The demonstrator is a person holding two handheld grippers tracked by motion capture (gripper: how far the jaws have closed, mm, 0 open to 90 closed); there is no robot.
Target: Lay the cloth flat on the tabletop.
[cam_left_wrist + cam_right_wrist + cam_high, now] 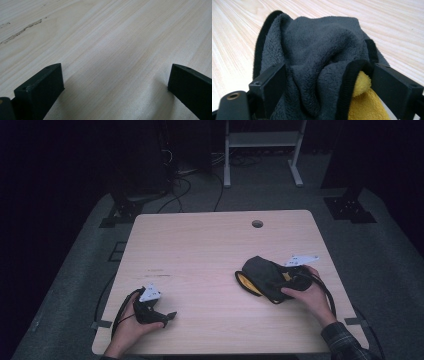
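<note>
Right gripper view puts my right gripper point(329, 82) already in the work: its jaws sit partway apart with a bunched fold of the grey cloth point(317, 47) between them, the yellow underside point(362, 105) showing by one jaw. From above, the cloth point(262, 277) lies crumpled on the table point(200, 250), spreading leftward from that gripper point(292, 279). My left gripper point(167, 316) rests well apart on the near left, jaws wide over bare wood, so the right is plainly nearer.
</note>
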